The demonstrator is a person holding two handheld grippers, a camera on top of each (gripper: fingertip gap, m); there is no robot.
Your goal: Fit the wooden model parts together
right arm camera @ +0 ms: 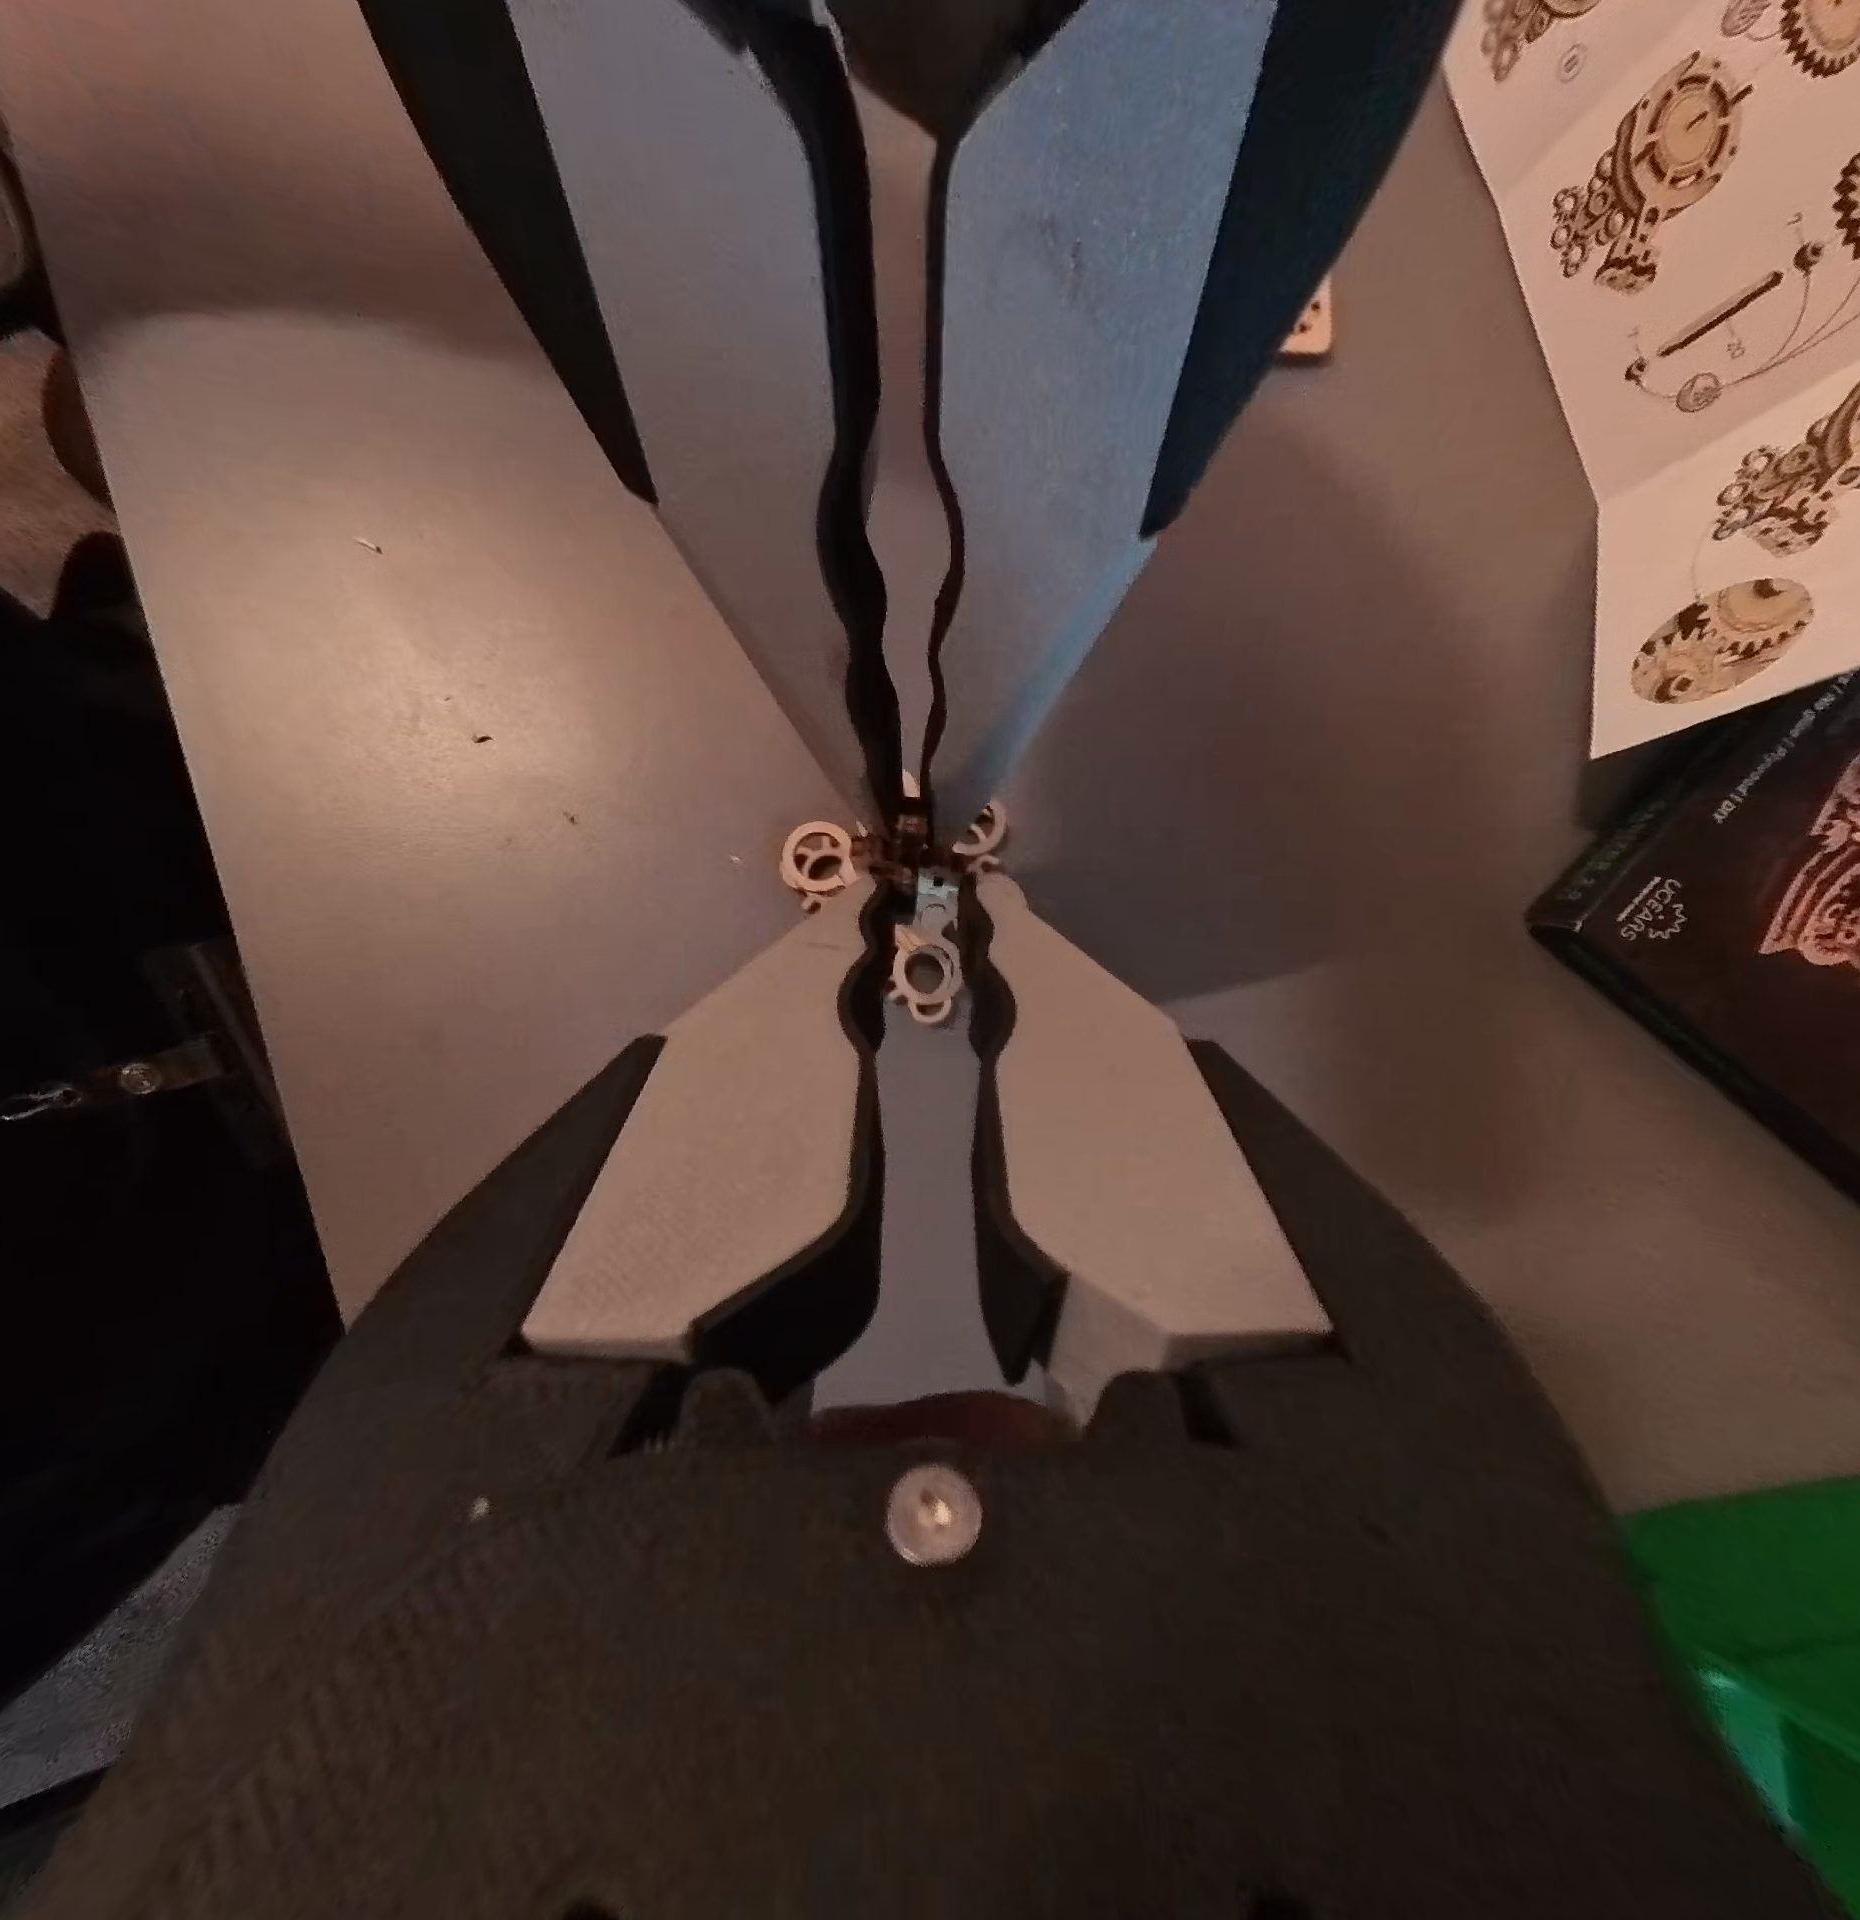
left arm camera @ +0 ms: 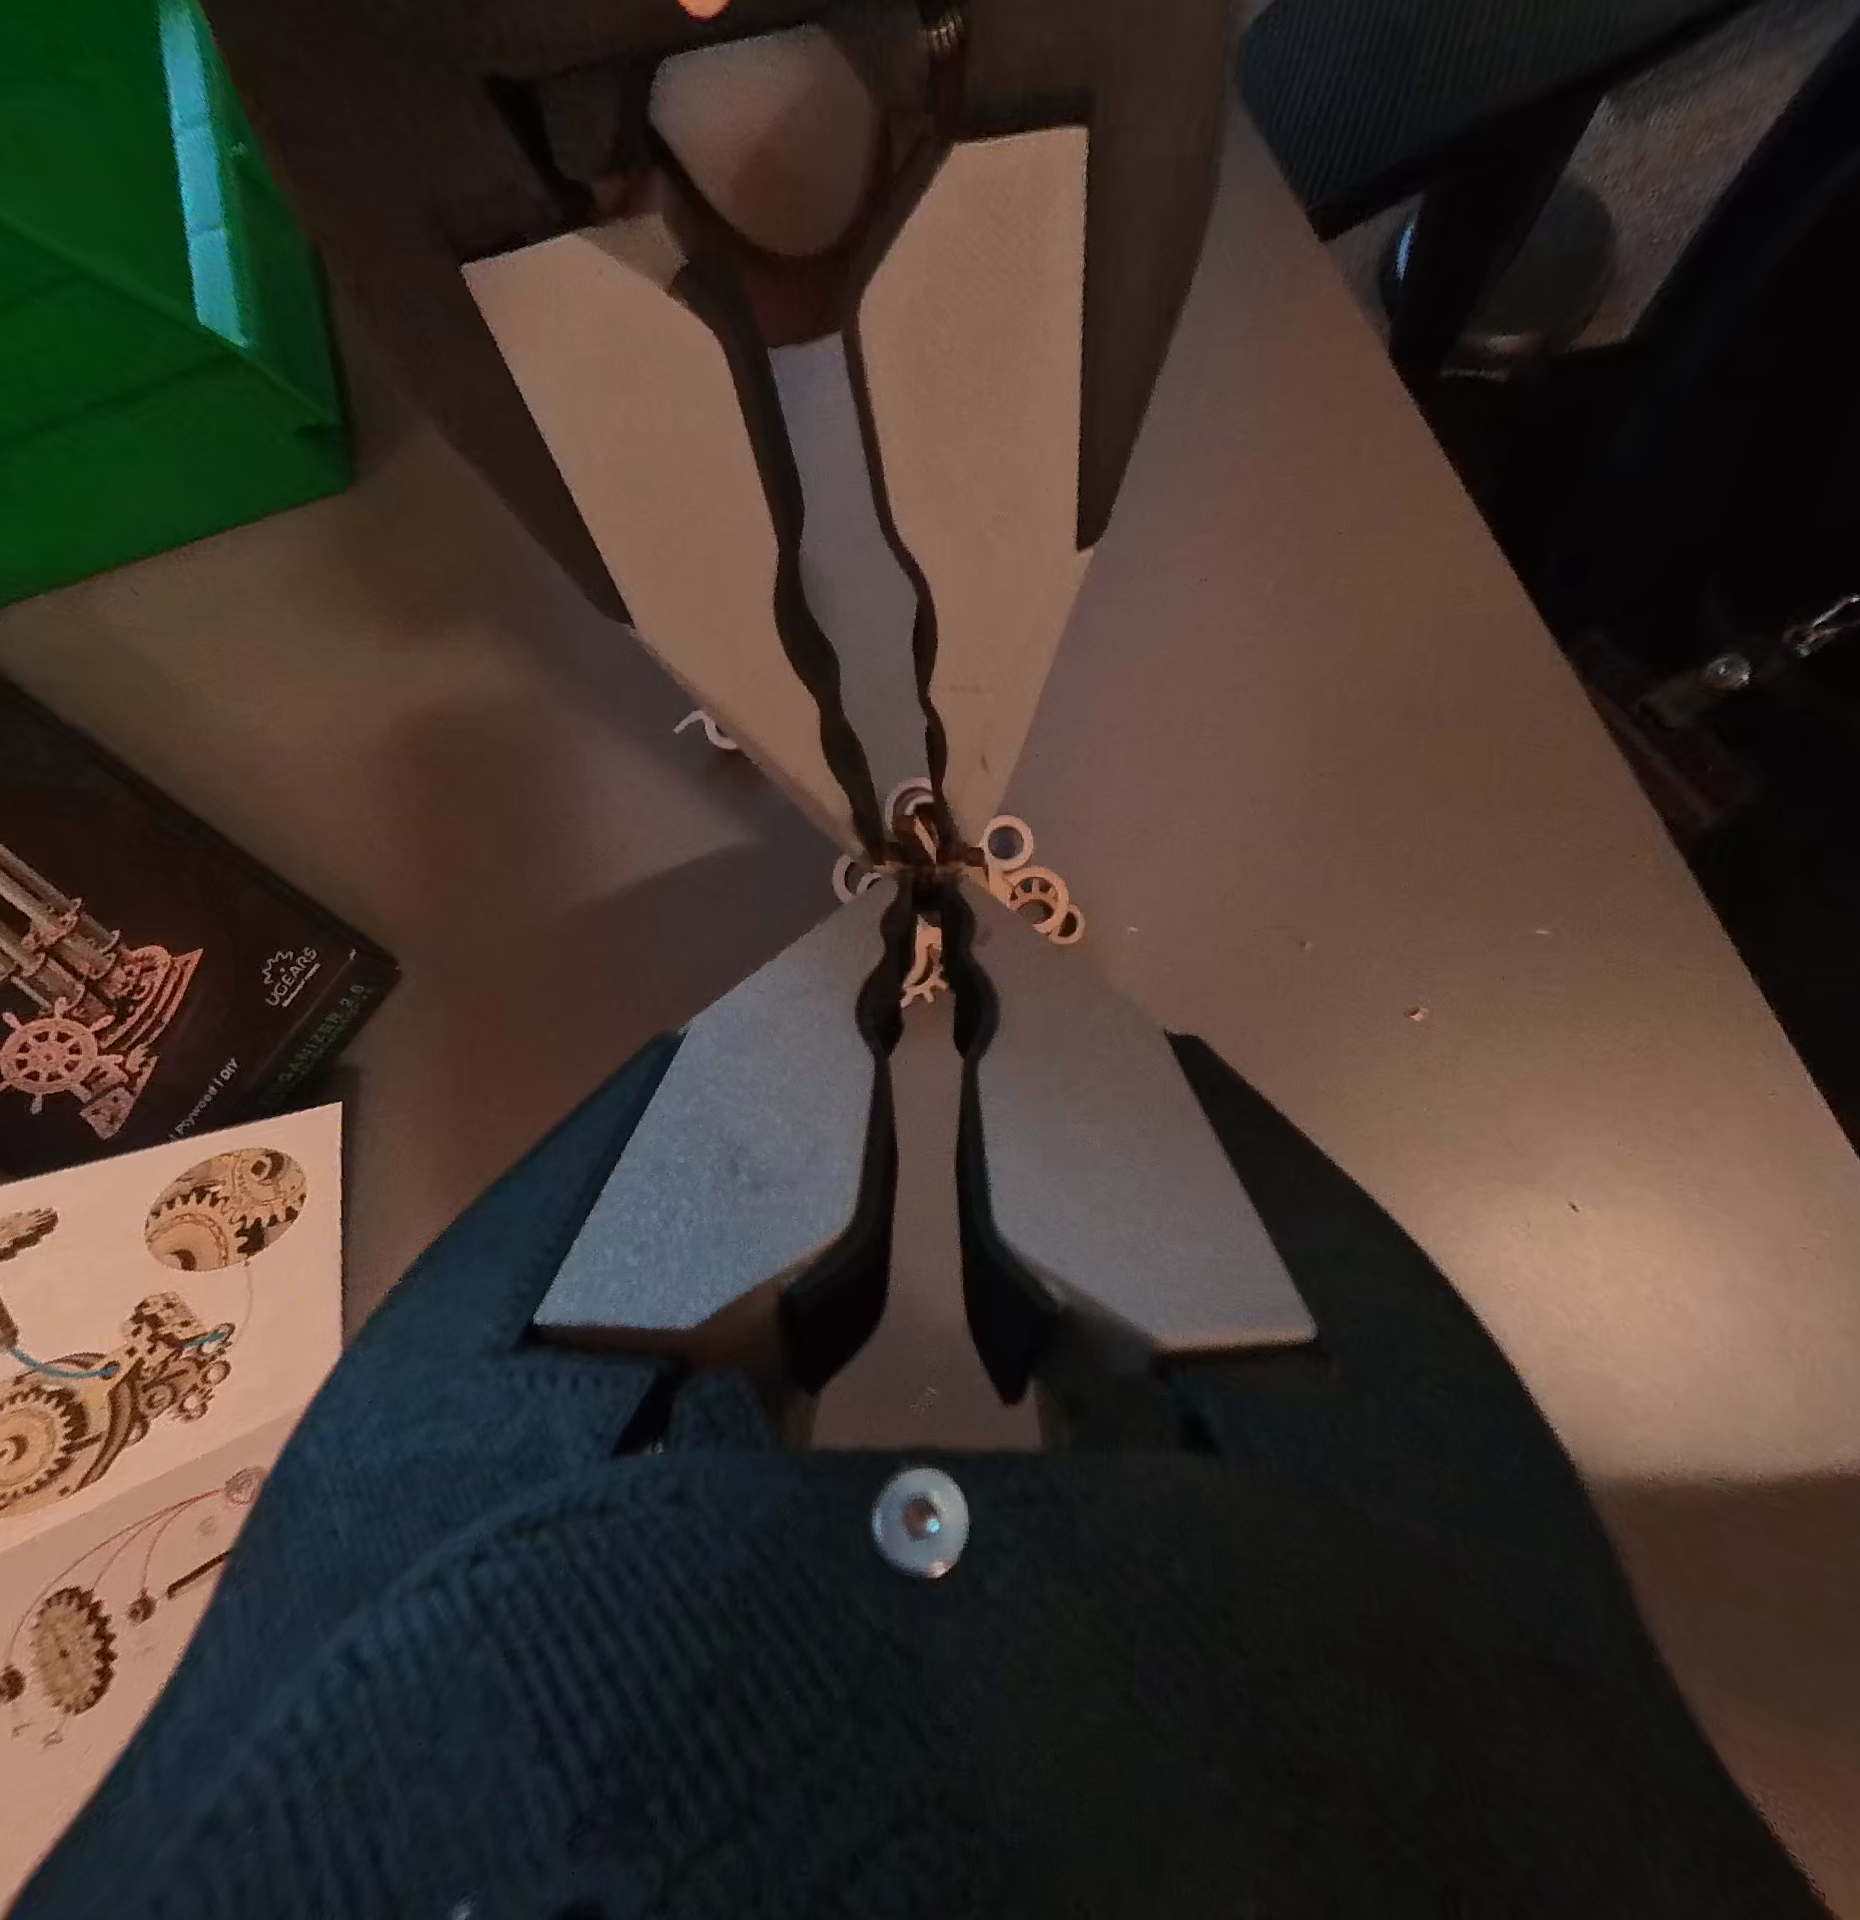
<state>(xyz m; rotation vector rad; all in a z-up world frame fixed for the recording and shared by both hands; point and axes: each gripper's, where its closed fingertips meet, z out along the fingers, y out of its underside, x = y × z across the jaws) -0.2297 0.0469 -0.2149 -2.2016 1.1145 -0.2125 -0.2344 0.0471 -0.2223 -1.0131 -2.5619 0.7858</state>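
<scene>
My two grippers meet tip to tip above the grey table [left arm camera: 1321, 831]. In the left wrist view my left gripper [left arm camera: 921, 896] comes up from below with its jaws shut on a small pale wooden model part [left arm camera: 926, 971] with a toothed edge. The right gripper [left arm camera: 910, 831] comes in from above. Pale wooden rings [left arm camera: 1045, 899] stick out beside the tips. In the right wrist view my right gripper [right arm camera: 910, 883] is shut on a wooden part with rings [right arm camera: 924, 971]. The left gripper [right arm camera: 905, 810] meets it from above. More rings [right arm camera: 814, 857] show at the left. How the parts join is hidden by the fingertips.
A green box [left arm camera: 126, 312], a black kit box [left arm camera: 147, 966] and an instruction sheet [left arm camera: 126, 1351] lie at the left of the left wrist view. The same sheet [right arm camera: 1715, 364] and box [right arm camera: 1757, 935] are at the right of the right wrist view. The table edge [left arm camera: 1528, 520] runs nearby. Only a small space, under 4 cm, lies between the two pairs of fingers.
</scene>
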